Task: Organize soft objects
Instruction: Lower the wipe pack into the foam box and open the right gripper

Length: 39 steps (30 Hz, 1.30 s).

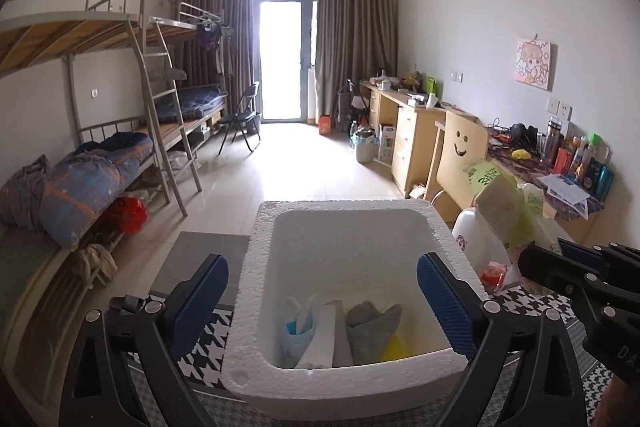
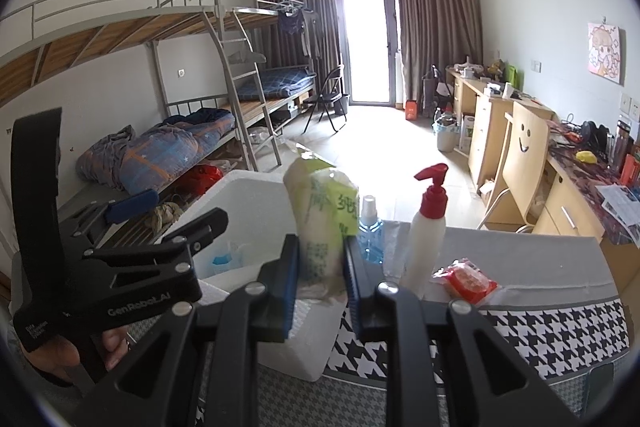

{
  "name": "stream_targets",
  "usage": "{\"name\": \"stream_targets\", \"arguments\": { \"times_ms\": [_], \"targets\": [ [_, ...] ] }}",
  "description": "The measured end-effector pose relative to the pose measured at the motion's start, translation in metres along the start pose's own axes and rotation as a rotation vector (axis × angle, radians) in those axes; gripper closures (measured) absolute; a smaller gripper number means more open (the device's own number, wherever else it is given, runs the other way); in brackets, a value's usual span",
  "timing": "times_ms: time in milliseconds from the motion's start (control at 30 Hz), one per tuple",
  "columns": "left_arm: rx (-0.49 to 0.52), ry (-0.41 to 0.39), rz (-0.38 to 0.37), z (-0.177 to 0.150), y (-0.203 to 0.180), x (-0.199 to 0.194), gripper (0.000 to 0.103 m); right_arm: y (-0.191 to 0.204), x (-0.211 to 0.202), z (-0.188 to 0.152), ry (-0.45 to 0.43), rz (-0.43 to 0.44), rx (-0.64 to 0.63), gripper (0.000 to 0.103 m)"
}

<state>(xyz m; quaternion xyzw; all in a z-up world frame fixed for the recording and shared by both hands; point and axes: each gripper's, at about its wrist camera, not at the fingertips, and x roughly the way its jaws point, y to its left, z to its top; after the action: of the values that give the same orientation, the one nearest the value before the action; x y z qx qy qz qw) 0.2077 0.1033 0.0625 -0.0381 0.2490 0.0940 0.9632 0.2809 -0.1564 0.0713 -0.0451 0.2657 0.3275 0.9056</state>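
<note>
Nearest the cameras, a houndstooth cloth (image 2: 552, 331) in black and white covers the table, with a plain grey panel (image 2: 520, 251) beyond it. On the cloth sits a white foam box (image 1: 256, 311), open at the top. Inside it, at the near wall: a blue-and-white pouch (image 1: 298, 331), a white folded cloth (image 1: 322, 339), a grey sock (image 1: 372, 323) and something yellow (image 1: 394, 347), mostly hidden, identity unclear.

Left gripper (image 1: 322, 291): held level over the near end of the box, jaws spread wide to either side of it, nothing between the blue pads (image 1: 200, 303).

Right gripper (image 2: 322, 267): just right of the box, jaws closed on a tissue pack (image 2: 320, 215) in clear wrap with green print, held upright, its top above the far rim of the box. From the left wrist view the same pack shows at the right edge, tilted.

On the table right of the pack: a small blue spray bottle (image 2: 370, 231), a white pump bottle (image 2: 428, 227) with red head, both upright, and a red packet (image 2: 466, 281) lying flat.

Farther out: pale tiled floor (image 1: 304, 167). Left wall, metal bunk beds (image 1: 120, 67) with a rolled blue quilt (image 1: 88, 183) on the lower bunk. Right wall, wooden desks (image 1: 408, 131), a chair (image 1: 460, 155) with a smiley face on its back, cluttered bottles. Far end, a glass door (image 1: 280, 59) between brown curtains (image 1: 352, 27), a folding chair (image 1: 240, 119) near it.
</note>
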Motion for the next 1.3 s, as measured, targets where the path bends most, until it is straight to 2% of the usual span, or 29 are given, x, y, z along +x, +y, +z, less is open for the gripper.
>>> {"name": "stream_targets", "arguments": {
  "times_ms": [1300],
  "targets": [
    [-0.063, -0.019, 0.116, -0.006, 0.045, -0.018, 0.005, 0.031, 0.030, 0.010, 0.045, 0.066, -0.068, 0.078]
  ]
}}
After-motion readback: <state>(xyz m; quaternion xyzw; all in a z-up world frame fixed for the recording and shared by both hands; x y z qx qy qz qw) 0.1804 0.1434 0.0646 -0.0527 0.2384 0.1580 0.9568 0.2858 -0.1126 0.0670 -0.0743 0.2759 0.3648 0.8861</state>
